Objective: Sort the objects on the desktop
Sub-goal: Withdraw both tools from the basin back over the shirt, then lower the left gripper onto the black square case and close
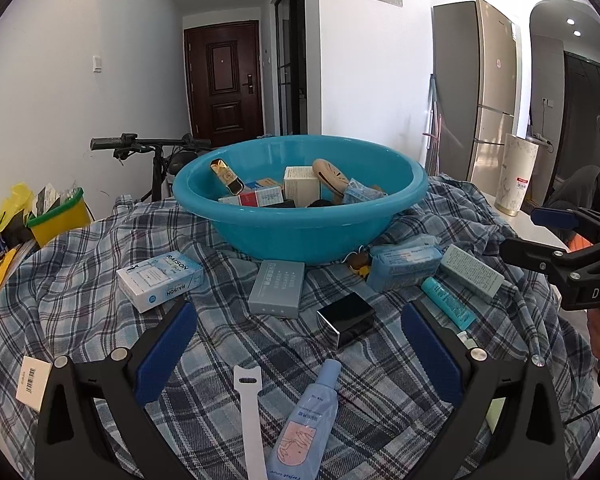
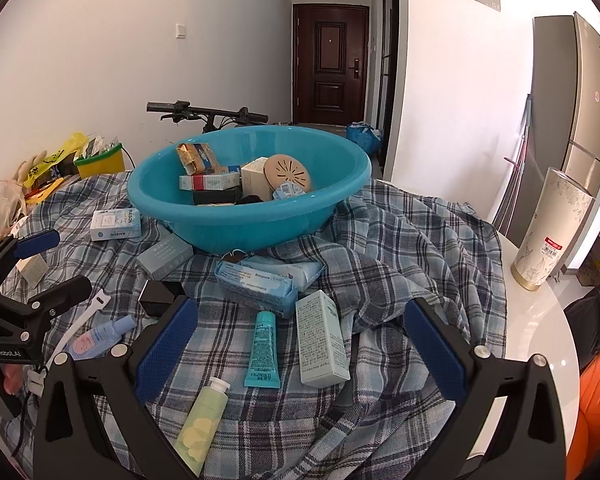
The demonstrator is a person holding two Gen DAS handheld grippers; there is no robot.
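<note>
While the teal basin [image 1: 300, 236] sits on the plaid cloth [image 1: 100, 320] already holding boxes and a round perforated disc [image 2: 287, 173], loose items lie in front of it: a RAISON box [image 1: 160, 282], a grey box [image 1: 276, 288], a black case [image 1: 346, 318] and a teal tube [image 2: 263, 350]. Both the left gripper [image 1: 298, 354] and the right gripper [image 2: 300, 354] hover low over the cloth, jaws spread wide and empty.
</note>
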